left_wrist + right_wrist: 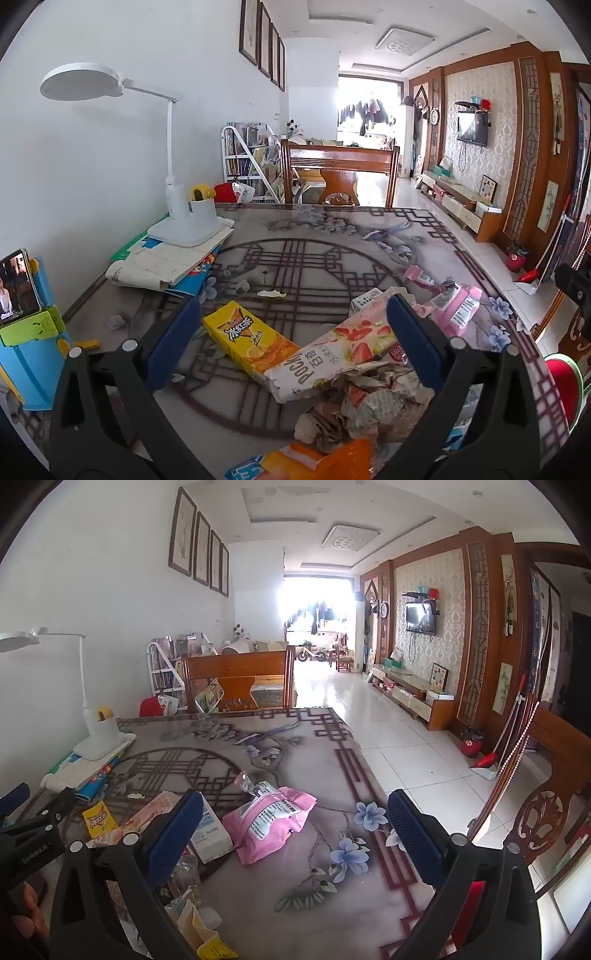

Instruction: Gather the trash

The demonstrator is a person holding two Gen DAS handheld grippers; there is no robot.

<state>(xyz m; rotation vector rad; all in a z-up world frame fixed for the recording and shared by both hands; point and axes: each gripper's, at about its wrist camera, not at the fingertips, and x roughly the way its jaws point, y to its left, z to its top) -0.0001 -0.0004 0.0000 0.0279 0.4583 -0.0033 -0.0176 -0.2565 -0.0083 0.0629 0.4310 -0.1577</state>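
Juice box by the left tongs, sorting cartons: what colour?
Yellow and orange juice box; left wrist view shows it best.

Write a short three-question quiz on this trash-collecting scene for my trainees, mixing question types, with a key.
1. True or false: the left gripper is shut on the yellow drink carton.
2. Multiple choice: where does the pink wrapper lie relative to the white carton in the right wrist view? A) on its left B) on its right C) under it
3. Fill in: the white desk lamp stands on a stack of ____ near the wall.

Key: 1. false, both the left gripper and the right gripper are open and hold nothing; 2. B; 3. books and papers.
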